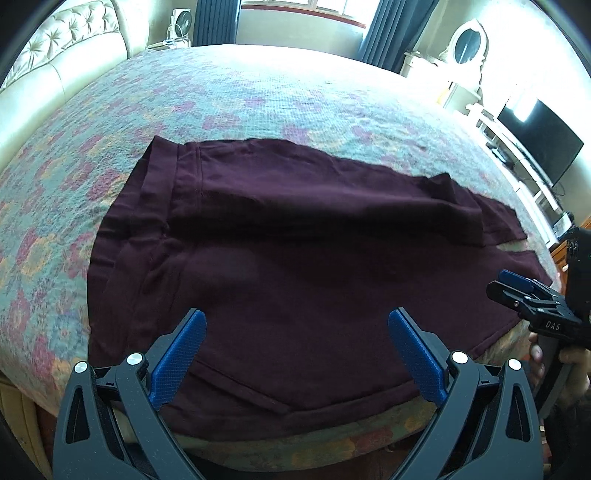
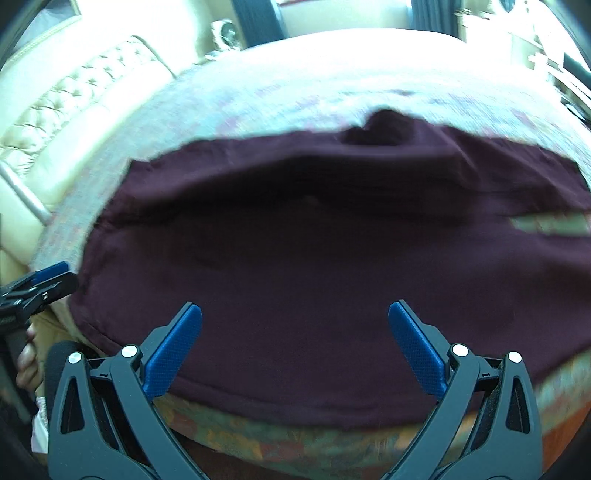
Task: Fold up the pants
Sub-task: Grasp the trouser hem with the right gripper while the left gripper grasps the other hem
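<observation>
Dark maroon pants [image 1: 288, 251] lie spread flat on a floral bedspread [image 1: 184, 99], waistband at the left, legs running right, near edge along the bed's front. My left gripper [image 1: 297, 325] hovers open and empty above the pants' near edge. My right gripper [image 2: 295, 321] is open and empty above the pants [image 2: 295, 240] near the leg end; it also shows at the right edge of the left wrist view [image 1: 517, 288]. The left gripper shows at the left edge of the right wrist view [image 2: 40, 284]. The right wrist view is blurred.
A cream tufted headboard [image 1: 66, 48] stands at the far left. Blue curtains [image 1: 388, 29], a fan [image 1: 181, 22] and a window lie beyond the bed. A white dresser with an oval mirror [image 1: 469, 40] and a dark TV [image 1: 543, 144] stand at the right.
</observation>
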`<act>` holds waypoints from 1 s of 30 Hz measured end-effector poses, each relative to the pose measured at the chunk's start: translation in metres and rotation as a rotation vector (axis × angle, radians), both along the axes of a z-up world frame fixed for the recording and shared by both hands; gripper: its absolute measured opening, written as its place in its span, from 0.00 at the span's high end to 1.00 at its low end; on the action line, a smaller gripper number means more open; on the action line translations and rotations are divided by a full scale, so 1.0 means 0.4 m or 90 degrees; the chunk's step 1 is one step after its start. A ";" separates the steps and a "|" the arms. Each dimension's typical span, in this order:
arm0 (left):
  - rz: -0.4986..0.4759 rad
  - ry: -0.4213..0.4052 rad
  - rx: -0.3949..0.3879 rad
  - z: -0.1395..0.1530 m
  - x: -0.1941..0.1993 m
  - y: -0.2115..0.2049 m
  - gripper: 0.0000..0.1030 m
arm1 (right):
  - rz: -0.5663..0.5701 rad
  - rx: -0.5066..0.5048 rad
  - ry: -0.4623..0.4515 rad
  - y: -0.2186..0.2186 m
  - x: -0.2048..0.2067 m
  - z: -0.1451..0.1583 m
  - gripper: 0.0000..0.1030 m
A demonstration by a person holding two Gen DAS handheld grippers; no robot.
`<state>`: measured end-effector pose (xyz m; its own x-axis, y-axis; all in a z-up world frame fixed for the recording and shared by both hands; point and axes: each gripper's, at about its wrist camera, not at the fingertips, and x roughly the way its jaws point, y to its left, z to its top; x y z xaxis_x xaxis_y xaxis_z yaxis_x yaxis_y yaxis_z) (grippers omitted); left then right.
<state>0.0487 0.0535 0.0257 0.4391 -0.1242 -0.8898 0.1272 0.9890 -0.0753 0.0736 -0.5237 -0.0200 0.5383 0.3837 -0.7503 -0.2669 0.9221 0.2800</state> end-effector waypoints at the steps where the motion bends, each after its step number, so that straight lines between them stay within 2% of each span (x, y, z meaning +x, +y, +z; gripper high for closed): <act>1: -0.002 -0.007 0.005 0.012 0.027 0.025 0.05 | 0.011 -0.002 -0.015 -0.001 0.025 0.018 0.02; 3: 0.004 -0.023 0.017 0.032 0.122 0.124 0.05 | 0.053 -0.002 -0.054 0.001 0.105 0.061 0.02; 6: 0.009 -0.029 0.033 0.016 0.267 0.252 0.05 | 0.110 -0.022 -0.065 0.020 0.257 0.081 0.02; 10: -0.018 0.029 0.027 -0.093 0.469 0.367 0.05 | 0.184 -0.073 0.002 0.083 0.485 0.023 0.02; 12: -0.032 0.060 0.008 -0.155 0.534 0.387 0.05 | 0.206 -0.116 0.034 0.107 0.547 -0.023 0.02; 14: -0.047 0.083 -0.026 -0.206 0.575 0.387 0.05 | 0.243 -0.145 0.080 0.123 0.606 -0.074 0.02; 17: -0.079 0.116 -0.064 -0.254 0.624 0.372 0.05 | 0.270 -0.161 0.124 0.124 0.635 -0.117 0.04; 20: -0.088 0.134 -0.099 -0.271 0.641 0.366 0.06 | 0.313 -0.172 0.153 0.133 0.613 -0.130 0.16; 21: -0.091 0.129 -0.108 -0.269 0.642 0.370 0.14 | 0.336 -0.186 0.148 0.140 0.596 -0.131 0.27; 22: -0.093 0.126 -0.114 -0.267 0.640 0.372 0.27 | 0.346 -0.212 0.142 0.146 0.585 -0.133 0.34; 23: -0.089 0.130 -0.105 -0.265 0.646 0.378 0.51 | 0.352 -0.223 0.142 0.150 0.573 -0.130 0.48; 24: -0.078 0.130 -0.107 -0.262 0.649 0.387 0.58 | 0.353 -0.206 0.157 0.150 0.570 -0.125 0.70; 25: -0.074 0.137 -0.128 -0.256 0.651 0.398 0.81 | 0.348 -0.190 0.176 0.148 0.570 -0.117 0.83; 26: -0.079 0.149 -0.158 -0.247 0.652 0.406 0.86 | 0.349 -0.191 0.171 0.152 0.563 -0.104 0.90; 28: -0.075 0.130 -0.142 -0.210 0.645 0.409 0.86 | 0.346 -0.222 0.123 0.165 0.531 -0.064 0.91; 30: -0.083 0.094 -0.140 -0.146 0.619 0.418 0.86 | 0.317 -0.225 0.063 0.172 0.492 -0.005 0.92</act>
